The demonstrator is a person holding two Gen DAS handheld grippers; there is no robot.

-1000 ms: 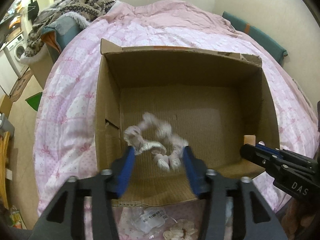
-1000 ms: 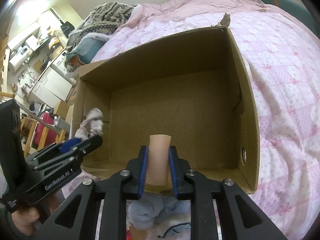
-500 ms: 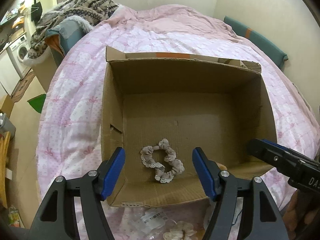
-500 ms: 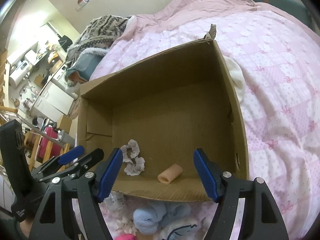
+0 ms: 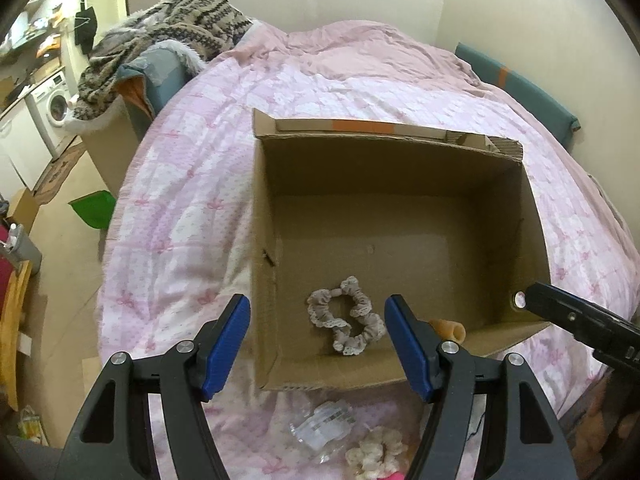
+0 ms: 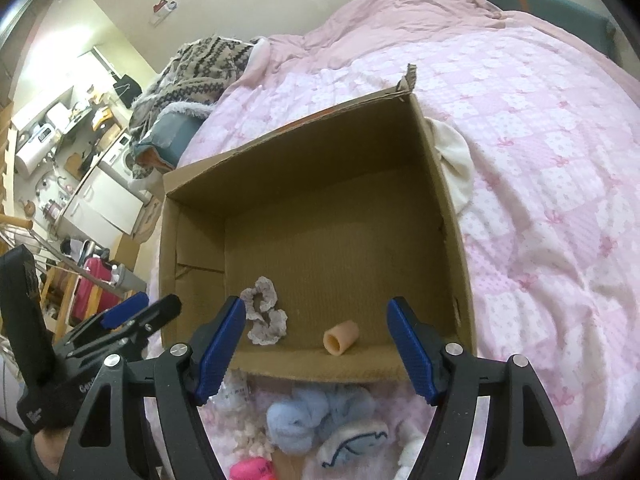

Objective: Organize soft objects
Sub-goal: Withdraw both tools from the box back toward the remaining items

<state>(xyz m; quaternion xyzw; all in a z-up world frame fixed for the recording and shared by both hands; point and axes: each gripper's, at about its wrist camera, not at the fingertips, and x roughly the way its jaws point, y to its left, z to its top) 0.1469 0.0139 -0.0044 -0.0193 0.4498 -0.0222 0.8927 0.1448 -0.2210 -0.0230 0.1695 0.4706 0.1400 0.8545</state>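
Observation:
An open cardboard box [image 5: 260, 216] [image 6: 440, 200] rests on a pink quilted bed. A grey lace scrunchie [image 5: 347, 321] [image 6: 264, 316] lies on its floor near the front wall. Beside it lies a small beige foam tube [image 6: 340, 338] [image 5: 450, 329]. My left gripper [image 5: 318, 326] hovers open above the box's front edge, nothing between its blue pads. My right gripper [image 6: 316, 330] is likewise open and empty over the front wall. Each gripper shows at the side of the other's view.
In front of the box lie a cream scrunchie [image 5: 376, 454], a clear plastic wrapper [image 5: 322, 426], a light blue fluffy item [image 6: 316, 416], a white sock-like piece [image 6: 352, 442] and something bright pink [image 6: 252, 470]. A patterned blanket [image 5: 176, 28] is heaped at the bed's far left.
Both grippers opened and let go: the scrunchie and the foam tube dropped to the box floor. Both grippers then drew back and up from the box.

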